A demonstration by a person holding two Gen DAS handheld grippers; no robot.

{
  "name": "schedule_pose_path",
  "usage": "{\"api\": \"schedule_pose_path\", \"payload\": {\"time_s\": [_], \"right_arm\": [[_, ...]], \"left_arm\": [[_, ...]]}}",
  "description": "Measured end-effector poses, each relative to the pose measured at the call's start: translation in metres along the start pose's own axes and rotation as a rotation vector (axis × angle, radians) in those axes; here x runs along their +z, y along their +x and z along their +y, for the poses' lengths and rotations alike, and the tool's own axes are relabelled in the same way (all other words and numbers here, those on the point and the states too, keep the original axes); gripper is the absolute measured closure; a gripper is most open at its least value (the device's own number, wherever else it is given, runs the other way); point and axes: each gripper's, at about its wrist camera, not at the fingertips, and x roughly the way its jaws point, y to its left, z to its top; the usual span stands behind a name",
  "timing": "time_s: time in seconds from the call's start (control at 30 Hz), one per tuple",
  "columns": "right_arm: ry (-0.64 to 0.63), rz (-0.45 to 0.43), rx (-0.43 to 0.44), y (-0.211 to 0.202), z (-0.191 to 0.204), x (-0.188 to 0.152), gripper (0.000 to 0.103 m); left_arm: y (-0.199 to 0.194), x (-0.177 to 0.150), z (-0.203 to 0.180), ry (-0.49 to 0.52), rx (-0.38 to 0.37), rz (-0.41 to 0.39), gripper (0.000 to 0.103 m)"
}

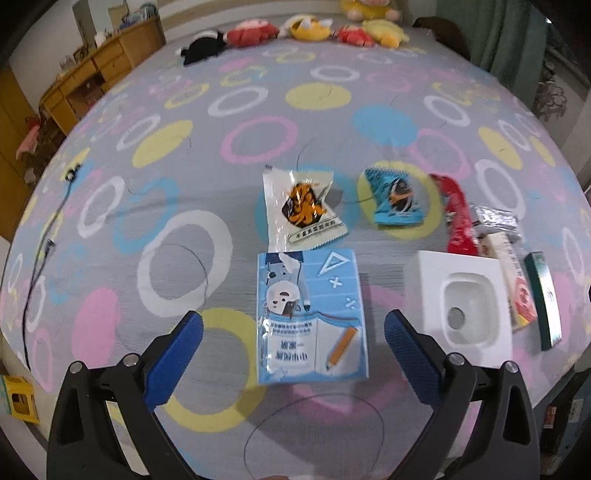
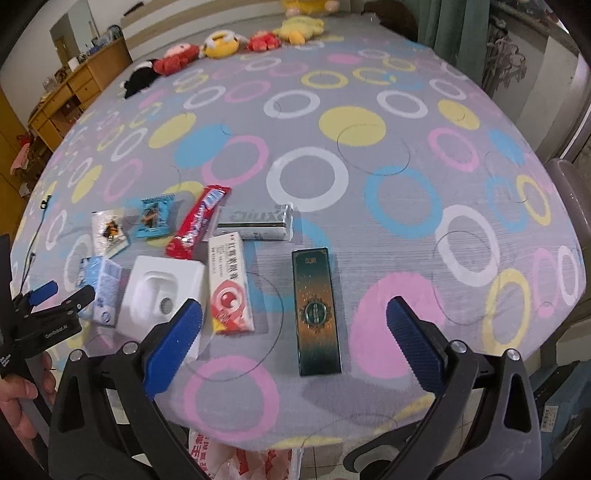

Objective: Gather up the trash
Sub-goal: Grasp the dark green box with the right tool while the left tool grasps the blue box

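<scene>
Trash lies on the ring-patterned bed cover. My left gripper (image 1: 293,334) is open and empty, its jaws either side of a light blue cartoon packet (image 1: 312,317). Beyond it lie a white snack wrapper (image 1: 301,208) and a blue snack wrapper (image 1: 395,197). To the right are a white plastic tray (image 1: 463,299), a red wrapper (image 1: 458,218) and a dark green box (image 1: 545,299). My right gripper (image 2: 294,321) is open and empty above the green box (image 2: 316,310), beside a red-and-white box (image 2: 231,284), the white tray (image 2: 162,291) and a silver packet (image 2: 256,221).
Plush toys (image 1: 314,27) line the bed's far edge. A wooden desk (image 1: 92,74) stands at the back left. A thin black cable (image 1: 40,258) runs along the left side. A red-and-white plastic bag (image 2: 240,459) hangs below the near edge.
</scene>
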Motion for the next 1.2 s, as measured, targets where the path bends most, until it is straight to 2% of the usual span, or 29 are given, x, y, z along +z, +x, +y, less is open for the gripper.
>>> {"api": "schedule_pose_path", "payload": {"time_s": [0.27,0.6,0.7,0.8,0.9,0.97,1.03,1.13,1.17,1.2], "right_arm": [[0.014,0.093,-0.003,0.048,-0.002,0.009,0.005],[0.009,0.159,-0.053,0.086,-0.009,0.012,0.005],[0.023,0.196,-0.034,0.099,-0.014,0.012,0.005],[0.023,0.223,-0.054,0.112,-0.019,0.01,0.005],[-0.001,0.219,-0.074,0.118,-0.017,0.01,0.006],[-0.018,0.21,-0.095,0.119,-0.015,0.012,0.013],[-0.017,0.2,-0.095,0.118,-0.013,0.015,0.031],[-0.015,0.197,-0.096,0.118,-0.012,0.019,0.045],[-0.018,0.197,-0.098,0.12,-0.012,0.02,0.047],[-0.022,0.194,-0.102,0.12,-0.011,0.021,0.055]], "left_arm": [[0.028,0.007,0.001,-0.001,-0.019,0.05,0.007],[0.054,0.006,0.009,-0.012,-0.027,0.1,0.007],[0.061,0.004,0.01,-0.016,-0.038,0.105,0.007],[0.063,0.005,0.01,-0.001,-0.031,0.096,0.007],[0.061,0.008,0.012,-0.014,-0.043,0.095,0.012],[0.059,0.008,0.012,-0.014,-0.048,0.089,0.019],[0.056,0.005,0.006,-0.006,-0.049,0.085,0.024],[0.051,0.004,0.0,0.003,-0.058,0.081,0.037],[0.049,0.004,-0.002,0.002,-0.056,0.08,0.038],[0.049,0.004,-0.002,0.002,-0.054,0.081,0.038]]}}
